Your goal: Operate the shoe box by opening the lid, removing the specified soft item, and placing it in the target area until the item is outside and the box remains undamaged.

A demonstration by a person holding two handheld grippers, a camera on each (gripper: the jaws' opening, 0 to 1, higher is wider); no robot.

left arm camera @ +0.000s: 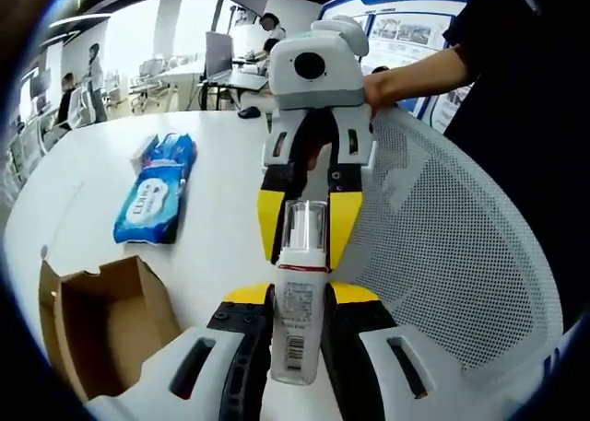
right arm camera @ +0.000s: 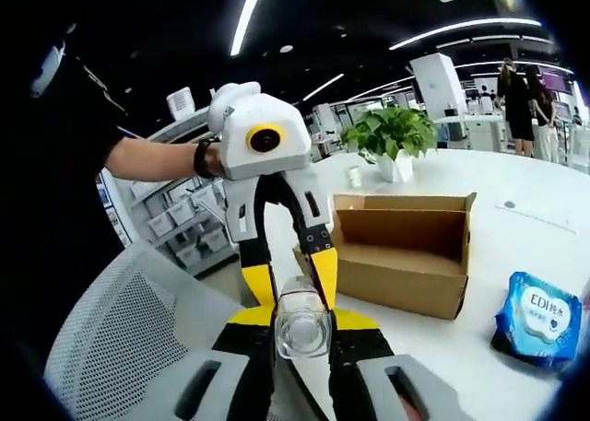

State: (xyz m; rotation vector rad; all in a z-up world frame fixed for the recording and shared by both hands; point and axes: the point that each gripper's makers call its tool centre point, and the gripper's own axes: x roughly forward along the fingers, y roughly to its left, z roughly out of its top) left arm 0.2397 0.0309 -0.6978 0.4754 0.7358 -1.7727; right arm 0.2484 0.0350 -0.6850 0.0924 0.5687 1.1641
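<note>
Left gripper view: bottle [left arm camera: 297,320] beside table edge [left arm camera: 369,283].

Open-plan office or demo hall

Beyond the round white table [left arm camera: 212,154] stand desks with monitors [left arm camera: 218,52], people, a display board [left arm camera: 406,25], ceiling strip lights [right arm camera: 247,11]; a potted plant [right arm camera: 392,137] sits on it

Matt cardboard box [right arm camera: 396,248]; glossy plastic wipes pack [left arm camera: 157,191]; clear plastic bottle [left arm camera: 300,301].

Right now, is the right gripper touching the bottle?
Touching. Left gripper view shows the right gripper closed on the bottle at its clear cap.
</note>
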